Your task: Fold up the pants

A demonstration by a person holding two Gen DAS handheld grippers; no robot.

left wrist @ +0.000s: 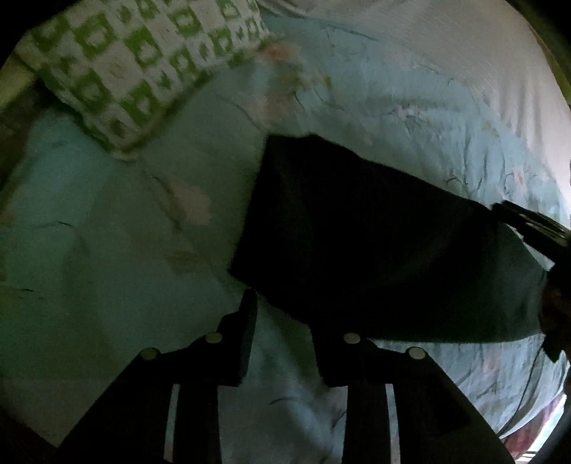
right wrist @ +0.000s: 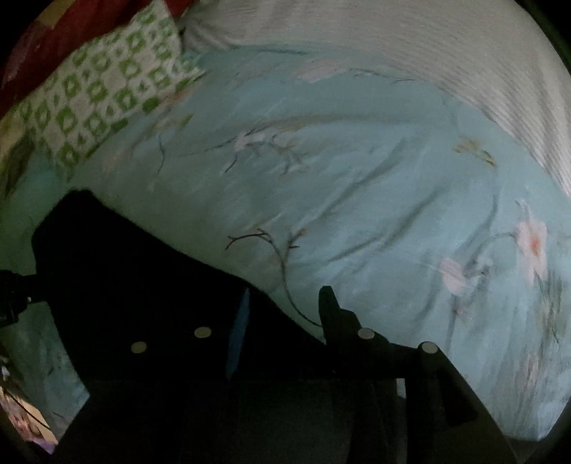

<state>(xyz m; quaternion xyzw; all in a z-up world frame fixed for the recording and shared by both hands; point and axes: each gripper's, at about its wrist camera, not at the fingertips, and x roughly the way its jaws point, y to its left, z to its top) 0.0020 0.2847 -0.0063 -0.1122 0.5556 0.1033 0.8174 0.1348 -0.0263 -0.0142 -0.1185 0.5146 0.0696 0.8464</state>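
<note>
The dark pants (left wrist: pixel 374 250) lie folded into a flat block on the pale blue flowered bedsheet (left wrist: pixel 107 250). In the left wrist view my left gripper (left wrist: pixel 282 310) hovers at the pants' near left corner, open, with only sheet showing between its fingers. In the right wrist view the pants (right wrist: pixel 135 278) fill the lower left. My right gripper (right wrist: pixel 285 303) stands open over their right edge, and cloth lies under the gap without being pinched. Its left finger with a blue pad (right wrist: pixel 241 321) sits above the dark cloth, while its right finger (right wrist: pixel 330 307) is over the sheet.
A green-and-white patterned pillow (left wrist: pixel 117 67) lies at the far left of the bed, also visible as the pillow (right wrist: pixel 96 96) in the right wrist view. A white ribbed blanket (right wrist: pixel 446 60) covers the far right. A red cloth (right wrist: pixel 64 25) lies behind the pillow.
</note>
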